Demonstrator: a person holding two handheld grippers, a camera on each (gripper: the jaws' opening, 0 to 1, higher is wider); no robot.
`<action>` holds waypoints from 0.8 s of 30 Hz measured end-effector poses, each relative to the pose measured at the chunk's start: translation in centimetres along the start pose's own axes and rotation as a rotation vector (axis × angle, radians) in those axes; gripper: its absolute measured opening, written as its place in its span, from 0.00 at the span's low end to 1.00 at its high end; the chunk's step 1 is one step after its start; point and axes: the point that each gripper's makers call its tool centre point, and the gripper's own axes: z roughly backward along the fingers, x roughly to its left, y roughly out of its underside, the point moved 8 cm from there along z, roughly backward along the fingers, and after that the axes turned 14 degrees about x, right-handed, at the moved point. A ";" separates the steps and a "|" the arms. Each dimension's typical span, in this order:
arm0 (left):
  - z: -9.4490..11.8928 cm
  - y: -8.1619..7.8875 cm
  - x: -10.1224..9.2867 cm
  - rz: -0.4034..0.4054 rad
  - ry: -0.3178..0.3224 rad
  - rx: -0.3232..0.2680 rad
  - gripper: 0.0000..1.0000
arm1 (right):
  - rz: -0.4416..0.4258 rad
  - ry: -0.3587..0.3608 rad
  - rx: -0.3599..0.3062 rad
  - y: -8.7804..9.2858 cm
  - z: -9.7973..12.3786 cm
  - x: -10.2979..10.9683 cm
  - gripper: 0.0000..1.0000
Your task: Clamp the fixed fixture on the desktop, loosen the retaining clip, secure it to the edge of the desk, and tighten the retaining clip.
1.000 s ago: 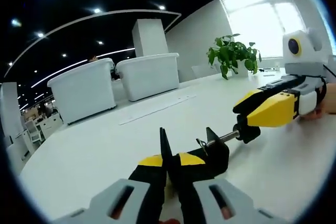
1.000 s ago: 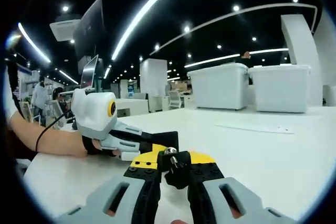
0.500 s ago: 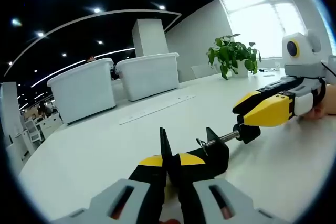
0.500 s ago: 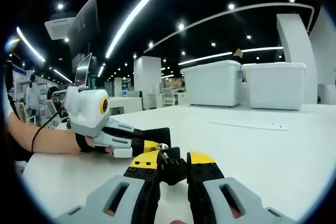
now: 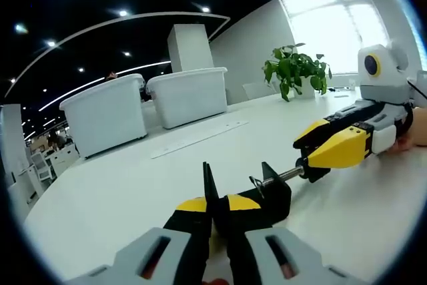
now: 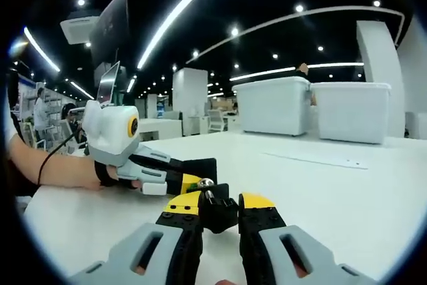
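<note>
left claw gripping clamp, right claw pinching knob

Open-plan office. Dark ceiling with long curved light strips and round spot lamps. Broad white desk in the foreground. Two white lidded storage bins on it at 11 o'clock in the left gripper view; potted green plant at 1 o'clock beside a bright window. White square column behind. Monitors and seated people at 9 o'clock in the right gripper view.
</note>
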 end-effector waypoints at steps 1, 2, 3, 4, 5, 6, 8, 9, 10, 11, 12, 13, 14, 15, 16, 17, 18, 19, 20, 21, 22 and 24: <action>0.0 0.0 0.0 0.000 0.000 0.000 0.08 | 0.006 0.002 0.000 0.0 0.0 0.0 0.20; 0.0 0.0 0.0 0.000 0.000 0.000 0.08 | 0.012 0.005 0.000 0.0 0.0 0.0 0.20; 0.0 0.0 0.0 -0.001 0.000 0.000 0.08 | 0.020 0.008 0.000 0.0 0.0 0.1 0.20; 0.0 0.0 0.0 -0.002 0.000 0.000 0.08 | 0.029 0.012 0.000 0.0 0.0 0.1 0.20; 0.0 0.0 0.0 -0.002 0.000 -0.001 0.08 | 0.033 0.014 0.000 0.0 0.0 0.1 0.20; 0.0 0.0 0.0 -0.002 0.001 -0.001 0.08 | 0.043 0.018 0.000 0.0 0.0 0.1 0.20; 0.0 0.0 0.1 -0.002 0.000 -0.001 0.08 | 0.066 0.028 0.000 -0.1 0.0 0.2 0.20; 0.0 0.0 0.0 -0.002 0.000 -0.001 0.08 | 0.085 0.034 0.001 -0.1 0.0 0.3 0.20; 0.0 0.0 0.0 -0.002 -0.002 0.000 0.08 | 0.108 0.042 -0.002 -0.1 0.0 0.3 0.20; 0.0 0.1 0.0 -0.002 -0.002 0.000 0.08 | 0.127 0.049 -0.003 -0.1 0.0 0.4 0.20; 0.0 0.1 0.0 -0.001 -0.003 0.000 0.08 | 0.137 0.053 -0.003 -0.1 0.0 0.5 0.20; 0.0 0.1 0.0 -0.001 -0.004 0.000 0.08 | 0.148 0.057 -0.002 -0.1 -0.1 0.5 0.20; 0.0 0.1 0.0 -0.001 -0.003 0.000 0.08 | 0.159 0.061 -0.002 -0.1 -0.1 0.5 0.20; 0.0 0.1 0.0 -0.001 -0.004 0.000 0.08 | 0.165 0.064 -0.002 -0.1 -0.1 0.4 0.20; 0.0 0.1 0.0 0.000 -0.004 0.000 0.08 | 0.168 0.065 -0.001 -0.2 -0.1 0.4 0.20; 0.0 0.1 0.0 0.001 -0.002 0.000 0.08 | 0.170 0.067 0.000 -0.2 -0.1 0.4 0.20; 0.0 0.1 0.0 0.001 -0.002 0.000 0.08 | 0.168 0.067 0.001 -0.2 -0.1 0.4 0.20; 0.0 0.1 0.0 0.000 -0.003 0.001 0.08 | 0.163 0.067 0.002 -0.2 -0.1 0.3 0.20; 0.0 0.1 0.0 0.000 -0.003 0.000 0.08 | 0.158 0.065 0.002 -0.2 -0.1 0.2 0.20; 0.0 0.1 0.0 -0.001 -0.002 0.000 0.08 | 0.150 0.062 0.004 -0.2 -0.1 0.2 0.20; 0.0 0.1 0.0 -0.002 -0.003 0.000 0.08 | 0.135 0.057 0.007 -0.2 -0.1 0.1 0.21; 0.0 0.1 -0.1 -0.004 -0.002 -0.001 0.08 | 0.066 0.027 -0.016 -0.4 0.1 0.0 0.21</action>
